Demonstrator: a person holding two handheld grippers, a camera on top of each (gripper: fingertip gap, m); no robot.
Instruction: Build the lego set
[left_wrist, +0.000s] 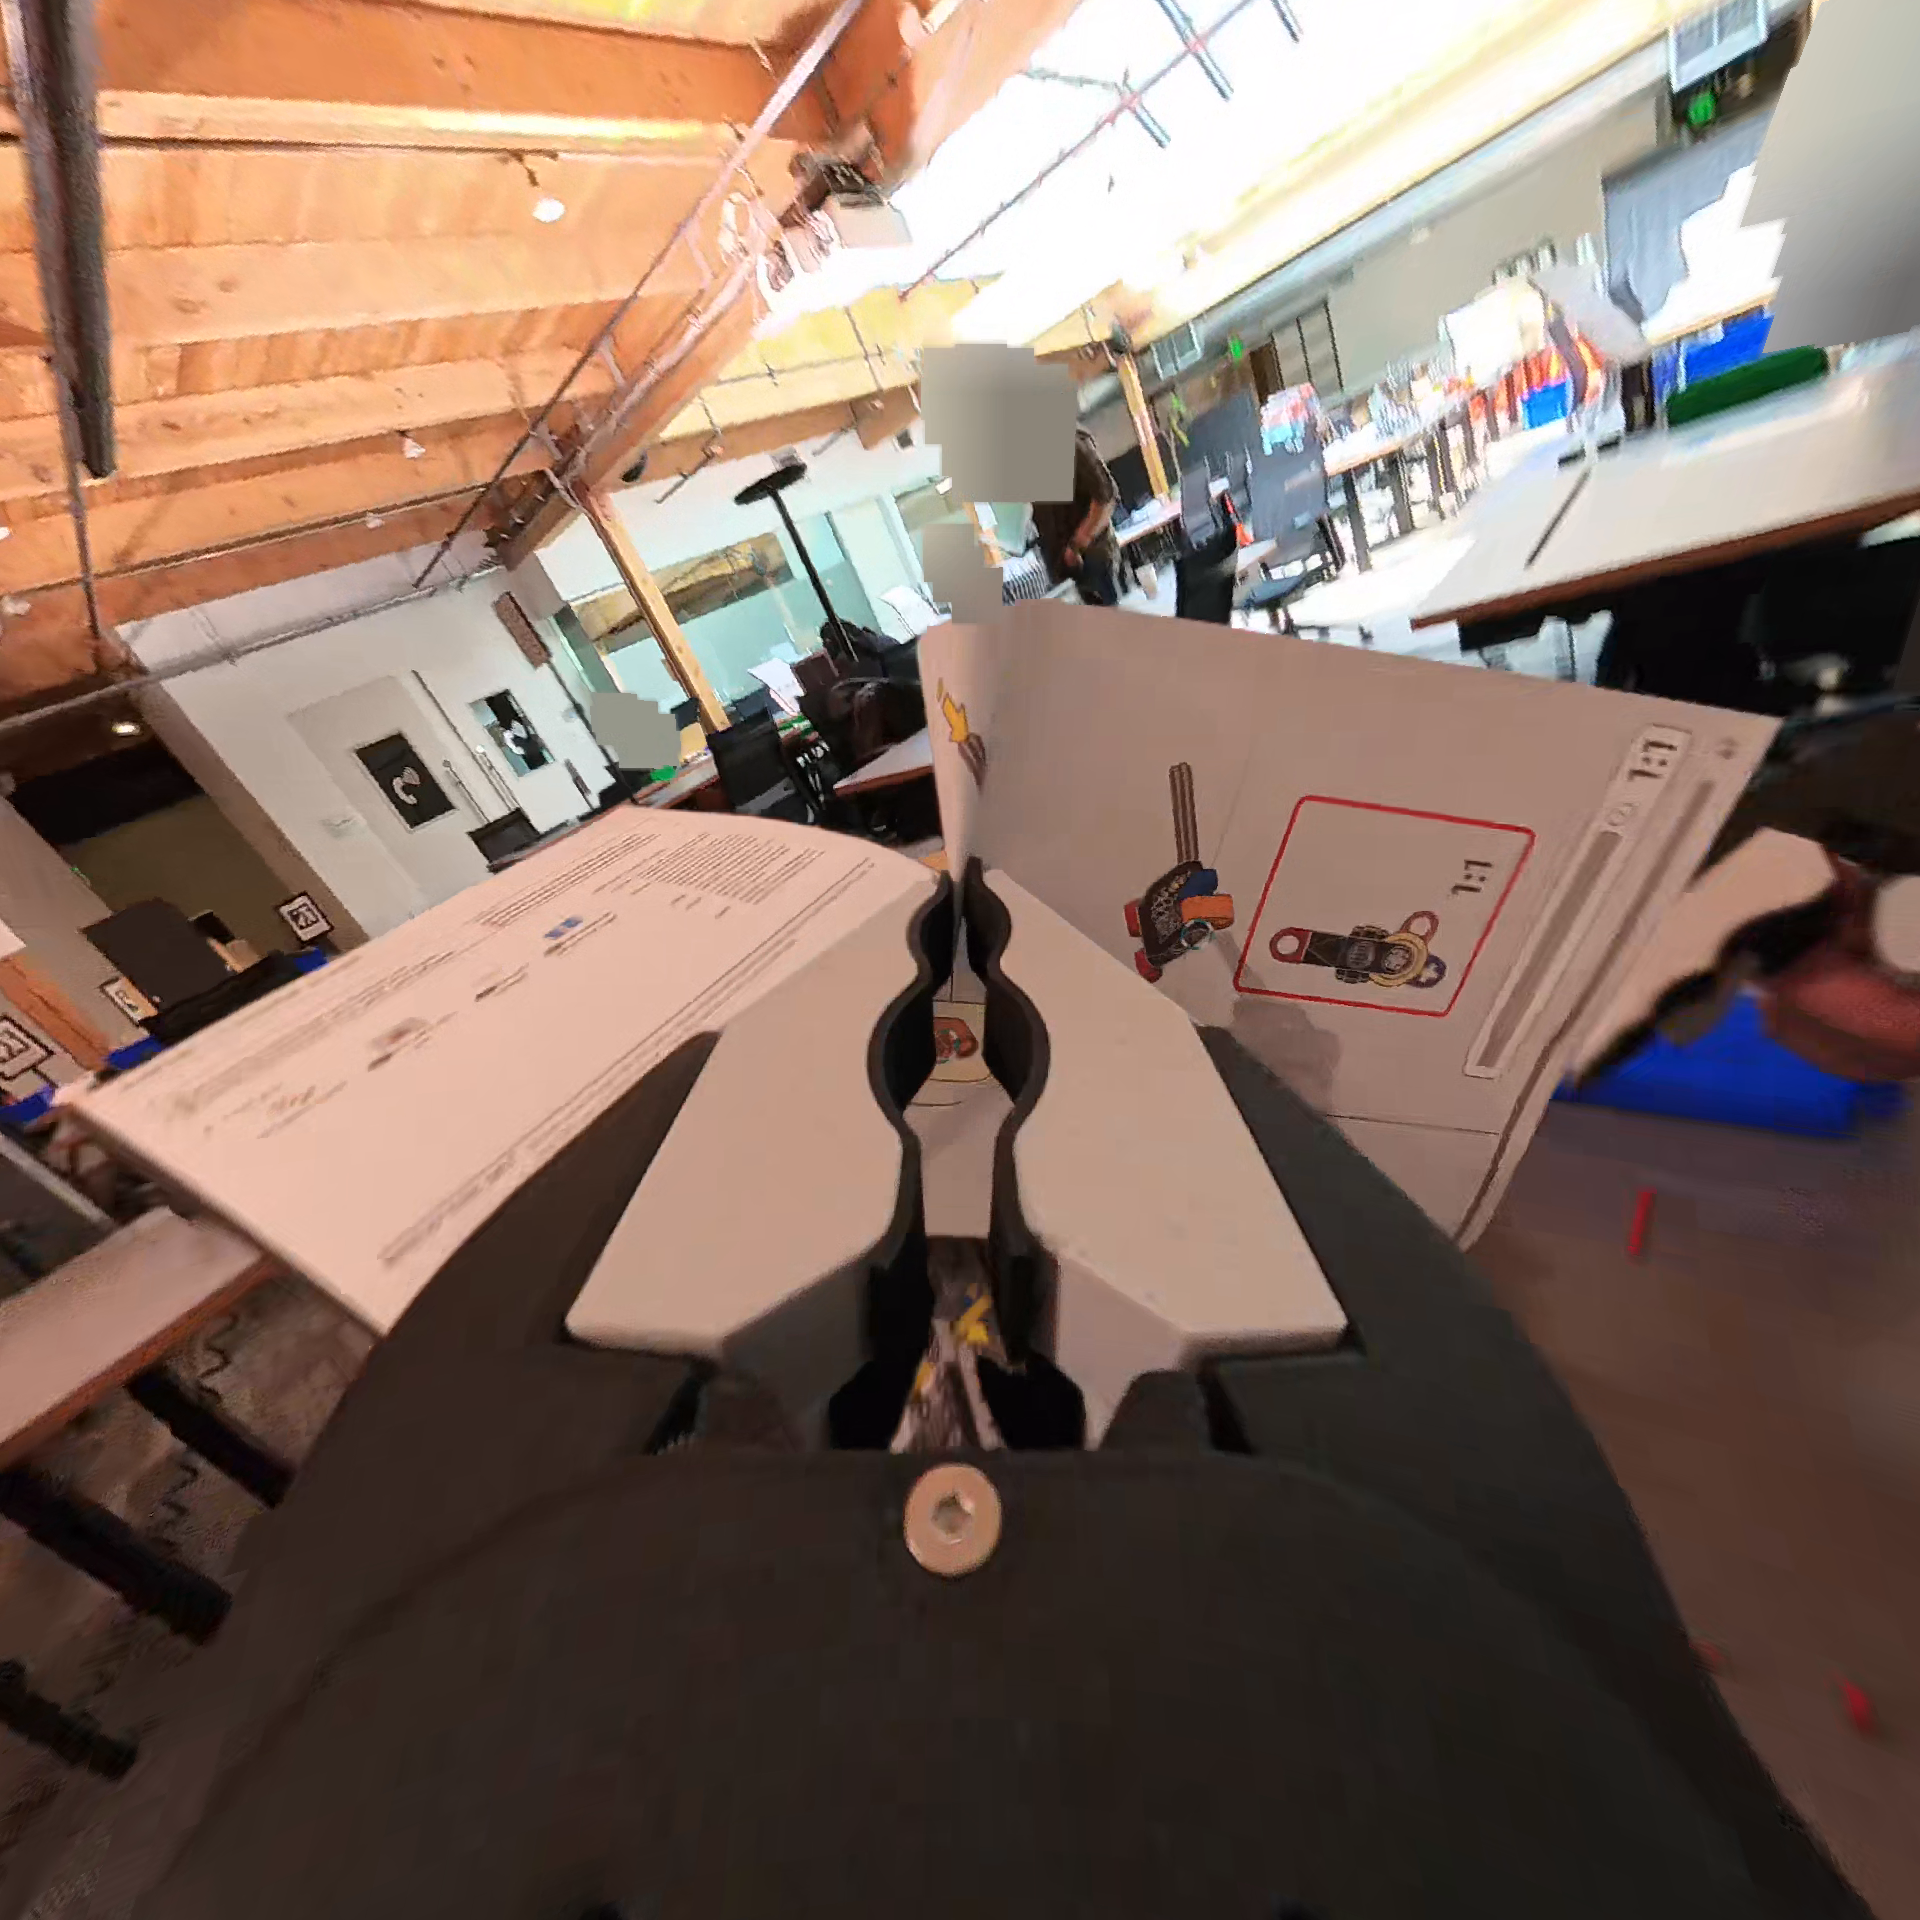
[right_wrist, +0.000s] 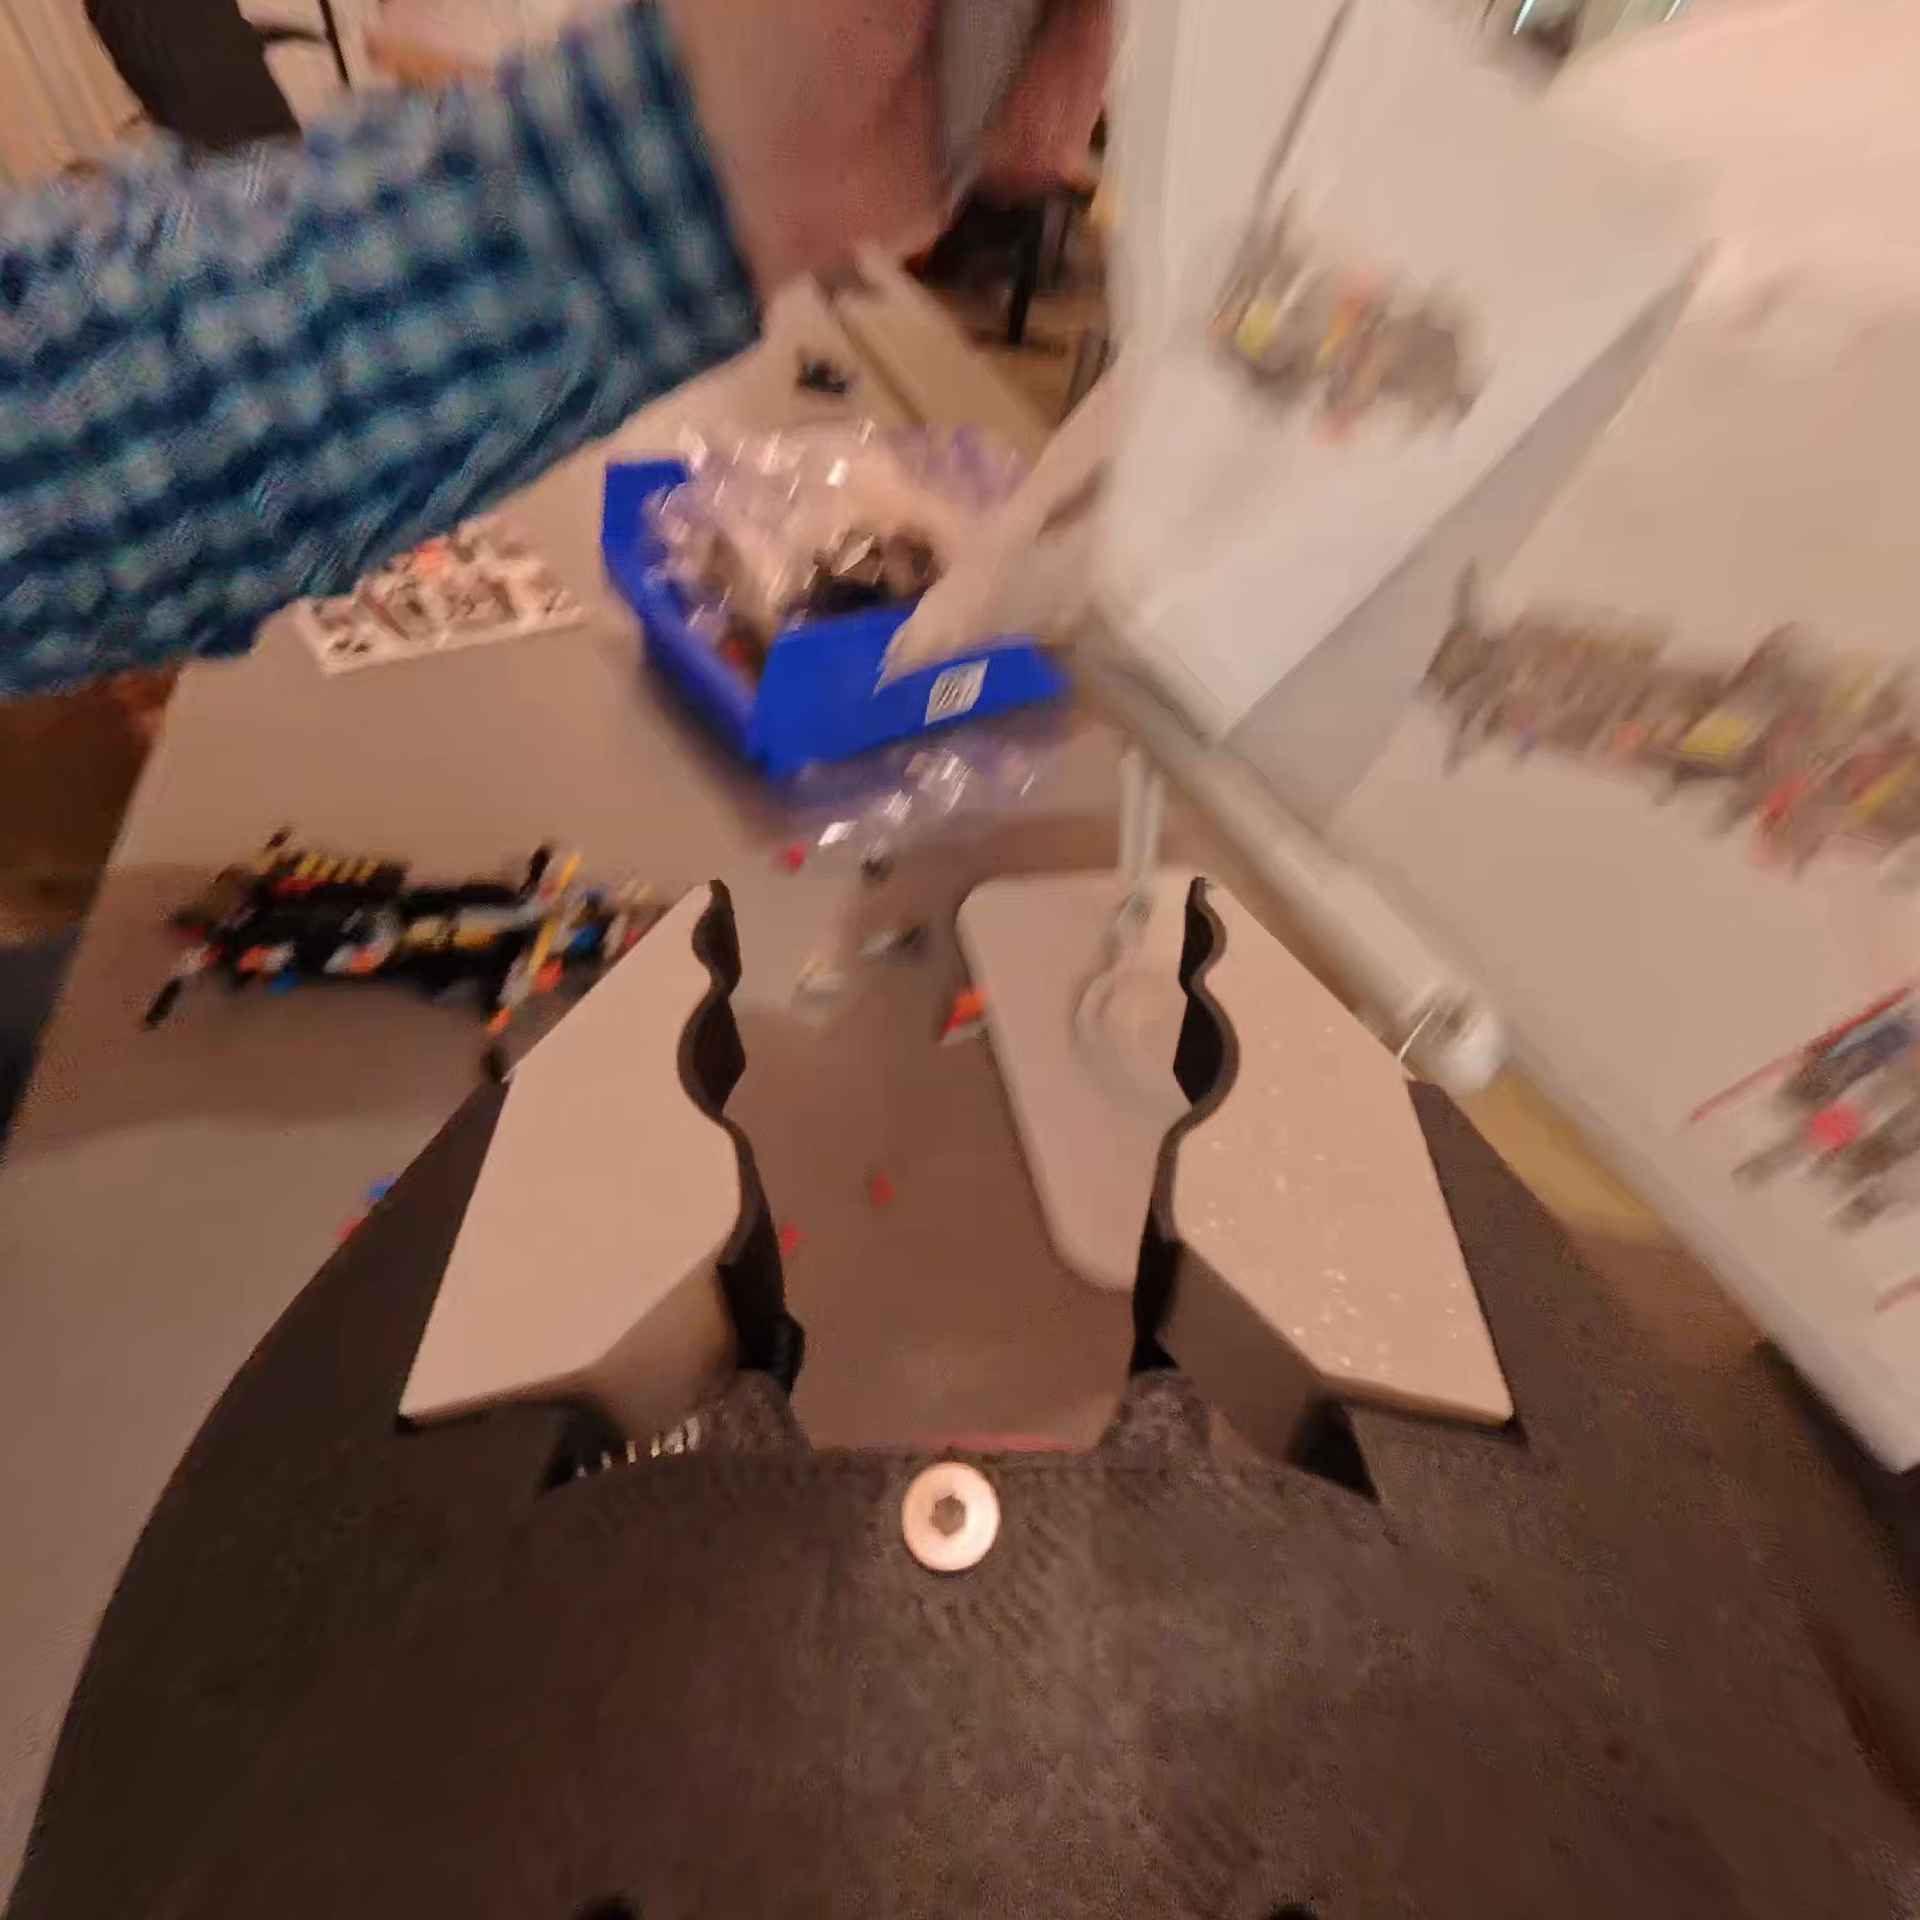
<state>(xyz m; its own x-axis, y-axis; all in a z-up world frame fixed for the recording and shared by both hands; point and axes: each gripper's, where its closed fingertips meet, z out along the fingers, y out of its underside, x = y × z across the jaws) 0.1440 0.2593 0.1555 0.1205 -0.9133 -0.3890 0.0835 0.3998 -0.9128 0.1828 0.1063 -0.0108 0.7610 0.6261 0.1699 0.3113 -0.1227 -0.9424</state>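
Instruction booklet is hanging open in the air, clenched at its fold by left gripper. Right gripper is hovering released above table; lego assembly is lying left of blue bin.

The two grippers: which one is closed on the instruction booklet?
The left gripper: its fingers pinch the booklet at the fold. The right gripper is open and empty.

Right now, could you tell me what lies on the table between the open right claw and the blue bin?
In the right wrist view, between the right claw and blue bin: clear plastic bags and a few small loose pieces on the table.
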